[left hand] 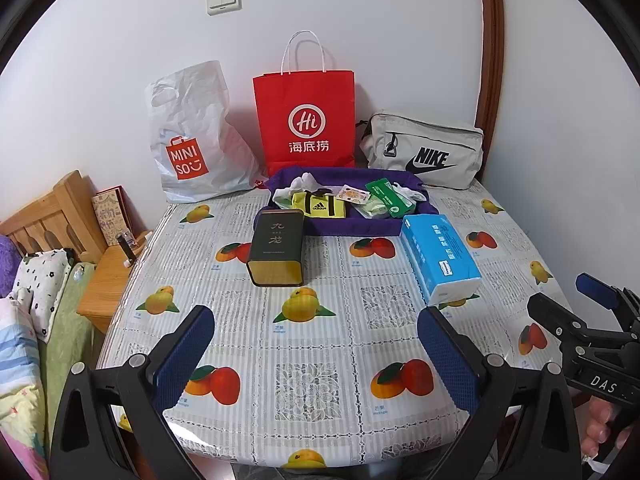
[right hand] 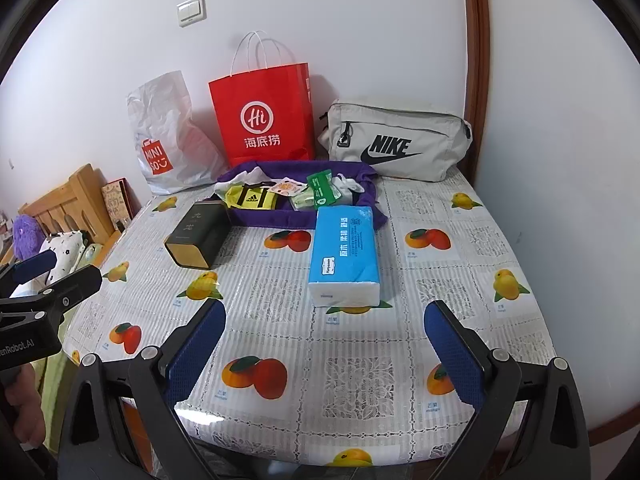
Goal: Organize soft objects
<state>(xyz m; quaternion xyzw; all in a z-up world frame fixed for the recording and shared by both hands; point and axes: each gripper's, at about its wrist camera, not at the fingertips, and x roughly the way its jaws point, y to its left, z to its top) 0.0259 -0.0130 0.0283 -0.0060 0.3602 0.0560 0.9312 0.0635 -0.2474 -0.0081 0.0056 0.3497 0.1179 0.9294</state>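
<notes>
Fruit-print table [right hand: 460, 280], tissue pack [right hand: 345, 256] beyond spread right jaws.

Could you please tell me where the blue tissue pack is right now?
The blue tissue pack lies flat on the table, ahead of the open right gripper, just in front of the purple tray, with the dark tin to its left.

Tin [left hand: 276, 246] is laid left of tissue pack [left hand: 440, 258]; tray [left hand: 352, 227] behind both, holding small items, possibly packets; three bags are stood behind it against wall [left hand: 400, 20]
</notes>
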